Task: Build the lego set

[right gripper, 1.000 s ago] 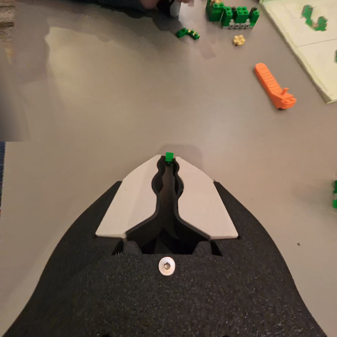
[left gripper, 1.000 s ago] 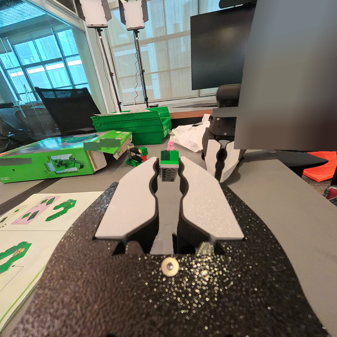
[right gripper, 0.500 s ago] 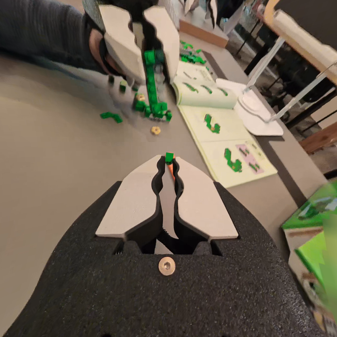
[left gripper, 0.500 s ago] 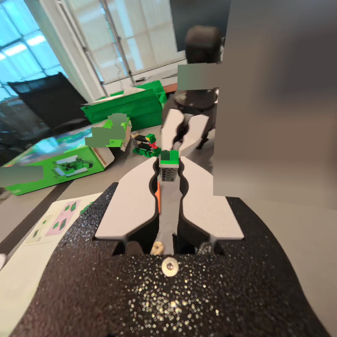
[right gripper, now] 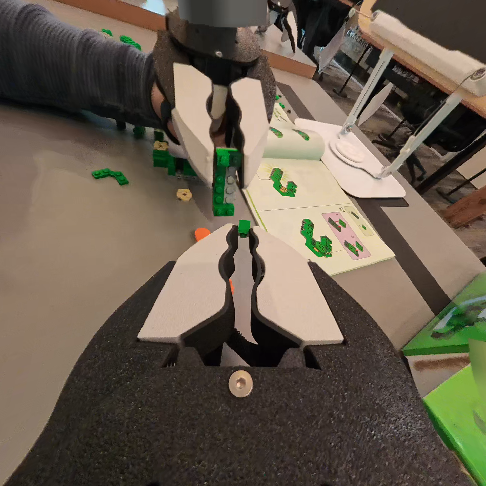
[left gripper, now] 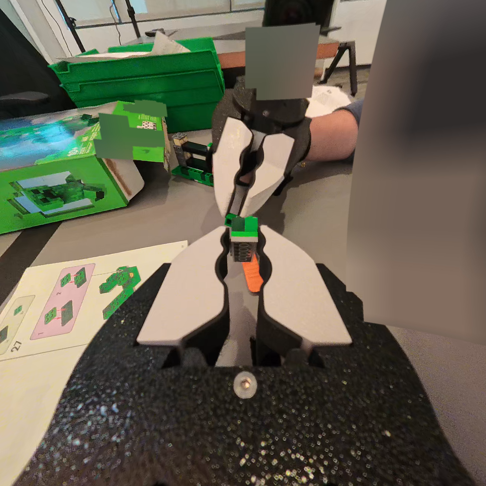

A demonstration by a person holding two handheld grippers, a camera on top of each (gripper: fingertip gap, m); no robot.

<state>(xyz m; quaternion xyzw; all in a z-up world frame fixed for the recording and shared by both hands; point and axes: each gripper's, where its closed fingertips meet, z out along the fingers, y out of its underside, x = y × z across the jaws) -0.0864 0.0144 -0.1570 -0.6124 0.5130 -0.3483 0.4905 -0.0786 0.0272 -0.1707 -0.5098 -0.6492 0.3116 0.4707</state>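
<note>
My left gripper (left gripper: 244,232) is shut on a long green and grey lego assembly (left gripper: 244,238), held above the table. In the right wrist view the left gripper (right gripper: 226,181) points toward me, and the assembly (right gripper: 224,189) sticks out past its tips. My right gripper (right gripper: 243,229) is shut on a small green brick (right gripper: 244,226). The brick sits just short of the assembly's free end. In the left wrist view the right gripper (left gripper: 234,213) points down at the assembly, and the small brick (left gripper: 229,220) is at the assembly's top left corner.
An open instruction booklet (right gripper: 315,210) lies on the grey table (right gripper: 65,249). An orange brick separator (left gripper: 253,276) lies under the grippers. A green L-shaped plate (right gripper: 110,175), a tan flower piece (right gripper: 184,194) and a partial build (left gripper: 192,160) lie nearby. The set box (left gripper: 52,184), green bins (left gripper: 142,76) and a white lamp base (right gripper: 363,168) stand around. Only a small space, under 4 cm, lies between the two pairs of fingers.
Both grippers have lifted off the table and turned to face each other. The right gripper has brought the small green brick up close to the end of the assembly in the left gripper.
</note>
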